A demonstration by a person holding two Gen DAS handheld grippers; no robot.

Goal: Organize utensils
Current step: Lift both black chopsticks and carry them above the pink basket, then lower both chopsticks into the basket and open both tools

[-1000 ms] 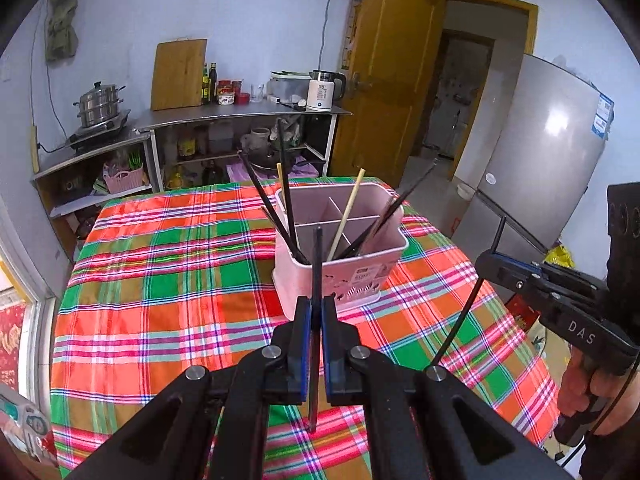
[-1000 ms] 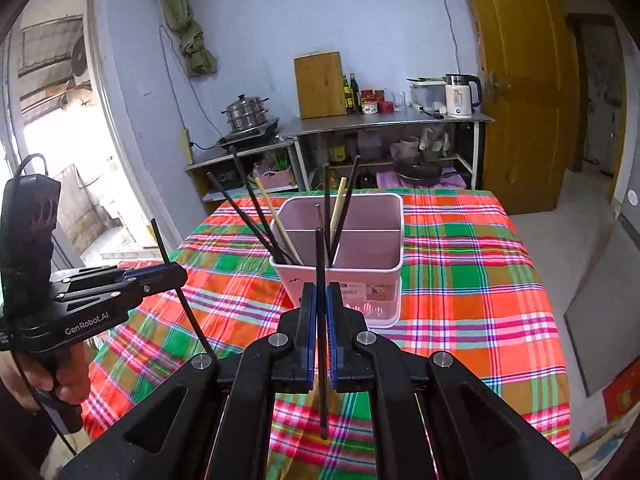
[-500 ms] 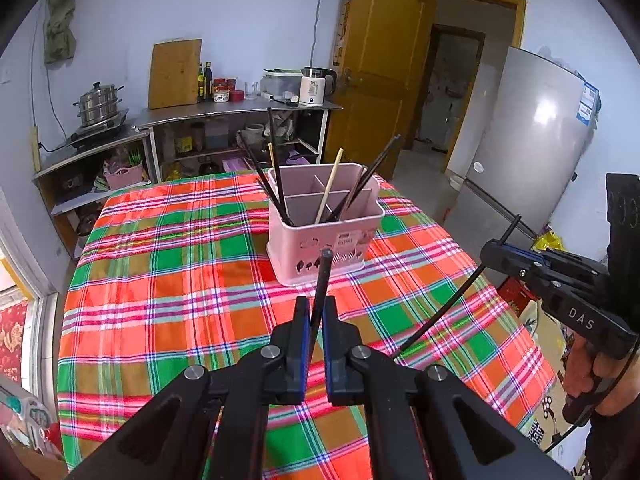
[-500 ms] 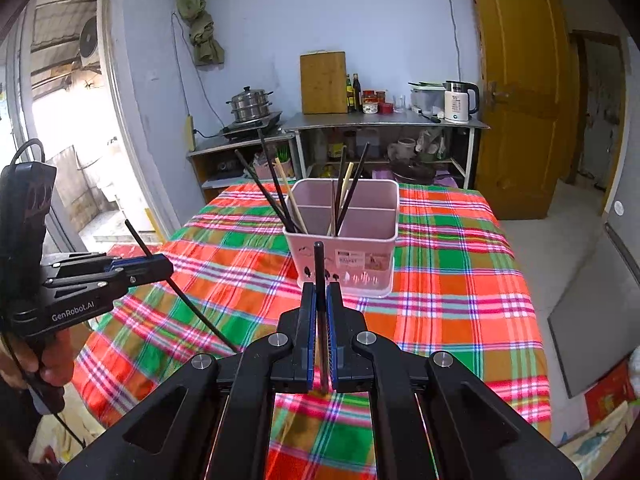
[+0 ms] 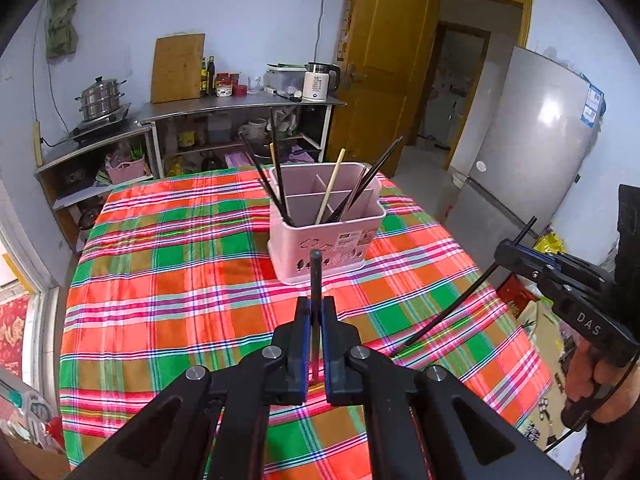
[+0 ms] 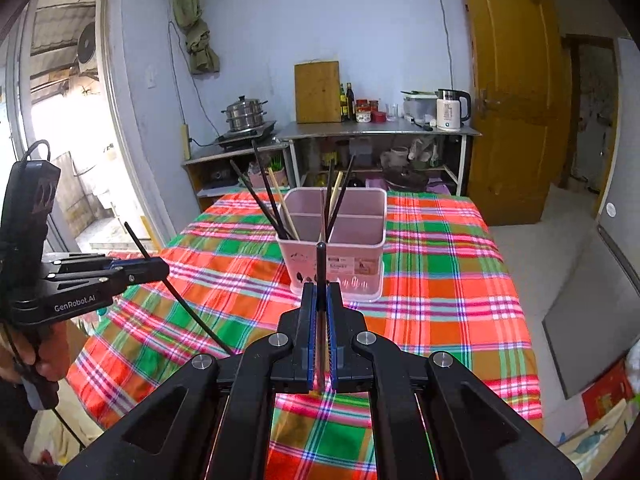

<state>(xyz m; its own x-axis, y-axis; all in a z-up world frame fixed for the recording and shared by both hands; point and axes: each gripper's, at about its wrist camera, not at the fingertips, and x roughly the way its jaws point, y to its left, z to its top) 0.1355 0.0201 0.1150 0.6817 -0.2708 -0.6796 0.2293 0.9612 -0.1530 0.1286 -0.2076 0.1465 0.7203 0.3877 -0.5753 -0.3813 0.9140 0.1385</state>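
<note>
Nearest: left gripper [image 5: 315,312] is clamped on a black chopstick [image 5: 315,276], tip up, w/ right gripper [image 6: 321,300] pinching another chopstick [image 6: 320,268] the same way, both above the tabletop's near edge, prob. so each can drop end-first. Farther, toward the far edge: pink holder [image 5: 326,236] on the plaid cloth [image 5: 168,280], dividers keeping its chopsticks leaning in separate sections.

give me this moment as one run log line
left gripper: shut on black chopstick | right gripper: shut on black chopstick | pink holder: on table, chopsticks inside
</note>
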